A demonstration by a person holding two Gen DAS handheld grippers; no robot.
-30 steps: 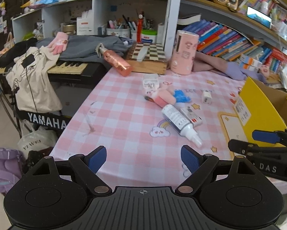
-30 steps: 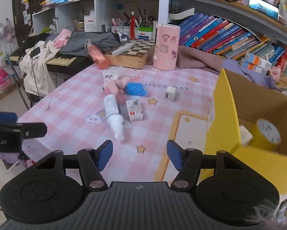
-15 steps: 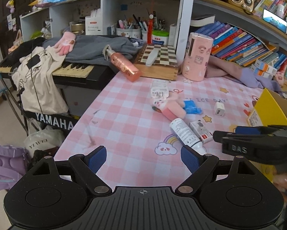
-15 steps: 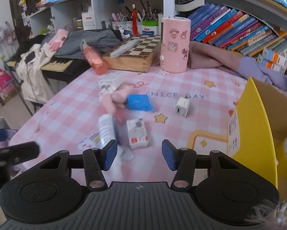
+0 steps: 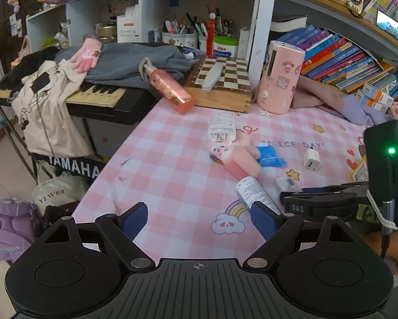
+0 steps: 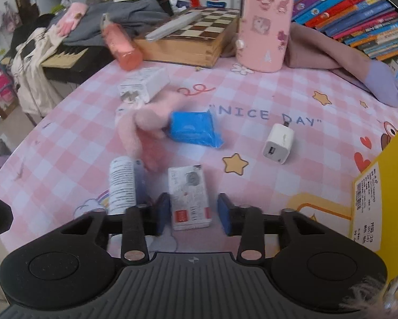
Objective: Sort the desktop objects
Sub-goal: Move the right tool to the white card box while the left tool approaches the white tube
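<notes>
Right gripper (image 6: 193, 212) fingers are closing around the small white box (image 6: 189, 196), which lies flat on the pink checked surface (image 6: 252, 93); the pads are not yet pressing it. White bottle (image 6: 121, 183) lies just left of the box, white charger (image 6: 278, 143) up and right of it. Left gripper (image 5: 199, 220) fingers stand wide apart, empty, near the box.

The small box (image 6: 189, 196) lies on the tablecloth (image 6: 252, 90), just right of the tube (image 6: 122, 183). Behind them lie the plush toy (image 6: 143, 127) and packet (image 6: 195, 129); the charger cube (image 6: 278, 143) sits farther right.
</notes>
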